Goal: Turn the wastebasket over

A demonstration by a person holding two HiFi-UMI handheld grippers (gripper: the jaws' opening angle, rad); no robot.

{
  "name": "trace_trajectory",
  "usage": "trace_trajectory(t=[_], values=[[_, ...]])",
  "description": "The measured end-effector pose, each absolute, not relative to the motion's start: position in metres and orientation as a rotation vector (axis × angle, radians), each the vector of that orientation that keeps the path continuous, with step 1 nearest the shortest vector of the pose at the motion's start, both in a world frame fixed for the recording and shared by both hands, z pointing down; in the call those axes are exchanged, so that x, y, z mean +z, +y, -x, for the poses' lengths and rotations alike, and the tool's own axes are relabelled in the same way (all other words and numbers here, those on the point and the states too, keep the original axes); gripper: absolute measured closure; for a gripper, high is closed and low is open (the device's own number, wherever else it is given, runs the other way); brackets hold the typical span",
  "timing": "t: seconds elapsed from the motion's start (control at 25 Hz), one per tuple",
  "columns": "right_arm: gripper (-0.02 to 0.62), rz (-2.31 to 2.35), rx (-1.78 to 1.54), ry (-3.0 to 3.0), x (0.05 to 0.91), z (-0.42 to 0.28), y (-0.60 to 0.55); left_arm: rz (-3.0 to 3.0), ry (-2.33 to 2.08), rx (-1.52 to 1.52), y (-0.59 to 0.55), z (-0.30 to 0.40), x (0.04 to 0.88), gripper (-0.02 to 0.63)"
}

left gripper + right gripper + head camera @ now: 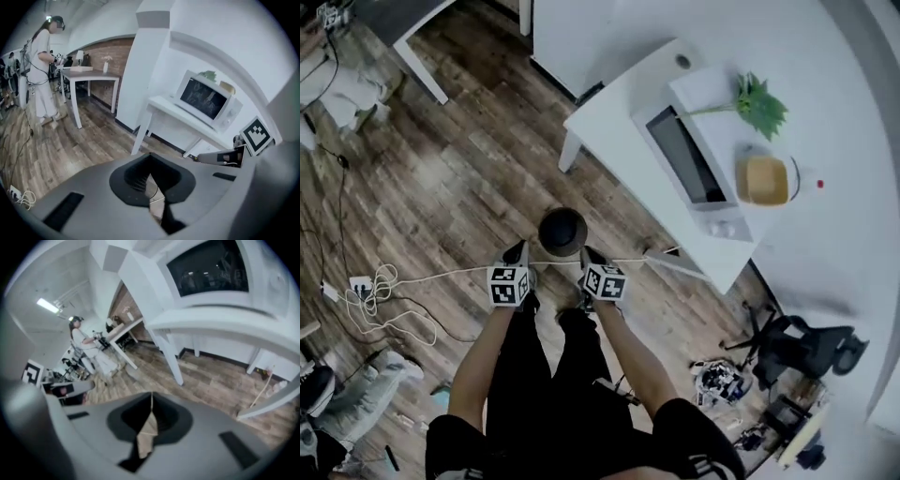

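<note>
Two bare arms [478,375] reached down from the person's black top, and each hand held a gripper out over the wooden floor [459,178]. The left gripper [519,249] and the right gripper [589,253] sat side by side, with the wastebasket [562,232] showing between their tips. The wastebasket stood on the floor just in front of the person, not far from the white bench [609,112]. It looked dark and round from above, and I could not tell if its open end was up or down. Both grippers were closed tight. In each gripper view the two jaws met at the tip with nothing held between them, only a thin slice of floor showing through. Neither gripper view showed the wastebasket at all. They looked out across the room toward the microwave [689,155] on the bench, so the grippers were probably held higher than the wastebasket and not touching it. I think one was held on each side because a round basket is easiest to tip with a squeeze from both sides. The jaws would have to open first to take hold of it. A thin white cable [441,277] ran along the floor close by the wastebasket, so it might catch when the basket rolls.
</note>
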State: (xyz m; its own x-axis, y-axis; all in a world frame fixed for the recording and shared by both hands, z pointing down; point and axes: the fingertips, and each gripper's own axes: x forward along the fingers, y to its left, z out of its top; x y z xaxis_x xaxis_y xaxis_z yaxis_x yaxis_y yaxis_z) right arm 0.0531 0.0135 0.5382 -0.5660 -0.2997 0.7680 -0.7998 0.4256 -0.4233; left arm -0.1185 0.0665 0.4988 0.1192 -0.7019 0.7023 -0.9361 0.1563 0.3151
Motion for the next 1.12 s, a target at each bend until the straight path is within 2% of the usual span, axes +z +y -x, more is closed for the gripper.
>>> trace_trajectory(t=[0.28, 0.52, 0.64, 1.12], values=[[0.56, -0.921, 0.89, -2.446, 0.339, -0.034, -0.003, -1.836, -1.844, 0.221, 0.055, 0.11, 0.303, 0.572], [0.56, -0.942, 0.768, -2.629, 0.237, -0.047, 0.027, -1.998, -2.021, 0.115, 0.079, 0.083, 0.18, 0.572], [0.56, -0.944, 0.689, -2.685, 0.214, -0.052, 0.051, -2.07, -2.028, 0.117, 0.094, 0.065, 0.158, 0.571], [0.563, -0.941, 0.656, -2.671, 0.216, -0.069, 0.078, -2.107, -1.907, 0.064, 0.102, 0.032, 0.169, 0.571]])
